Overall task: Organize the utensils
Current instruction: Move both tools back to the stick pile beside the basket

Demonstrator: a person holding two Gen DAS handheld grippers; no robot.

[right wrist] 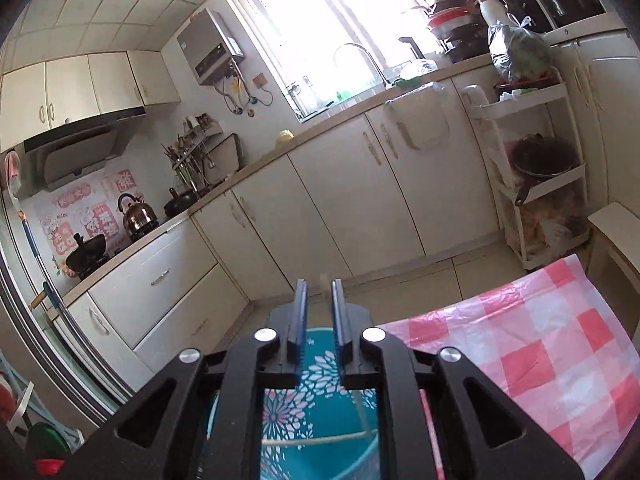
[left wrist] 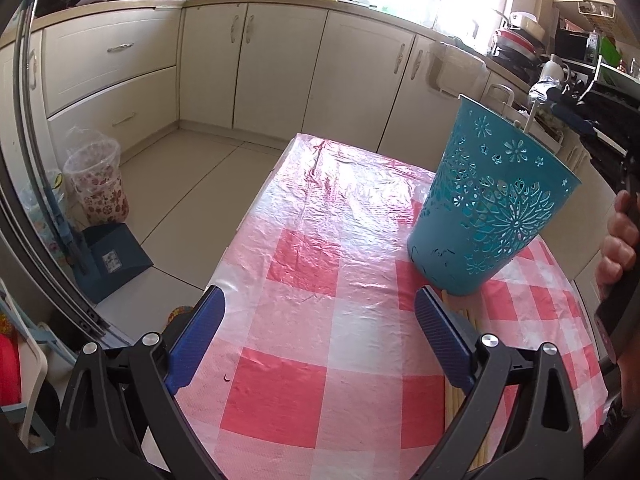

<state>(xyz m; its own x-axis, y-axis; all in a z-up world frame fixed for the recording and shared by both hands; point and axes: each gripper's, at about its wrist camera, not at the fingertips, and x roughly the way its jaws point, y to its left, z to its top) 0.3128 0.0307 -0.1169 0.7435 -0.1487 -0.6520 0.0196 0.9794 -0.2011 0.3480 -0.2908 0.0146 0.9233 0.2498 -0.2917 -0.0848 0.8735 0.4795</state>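
Note:
A teal cut-out utensil holder (left wrist: pixel 492 208) stands on the pink checked tablecloth (left wrist: pixel 304 272), with one pale chopstick (left wrist: pixel 530 118) poking above its rim. Several more chopsticks (left wrist: pixel 466 320) lie flat on the cloth under my left gripper's right finger. My left gripper (left wrist: pixel 319 294) hovers open and empty, just left of the holder. My right gripper (right wrist: pixel 320 284) hangs right over the holder's mouth (right wrist: pixel 320 364), its jaws a narrow gap apart. A faint, blurred pale stick (right wrist: pixel 322 280) shows in that gap, clear of the pads. Chopsticks (right wrist: pixel 320 439) rest inside the holder.
A hand (left wrist: pixel 616 240) grips the right tool at the table's right side. Cream cabinets (left wrist: pixel 280 64) run along the far wall. On the floor to the left stand a floral bin (left wrist: pixel 96 188) and a blue dustpan (left wrist: pixel 112 260). A white trolley (right wrist: pixel 536 184) stands beyond the table.

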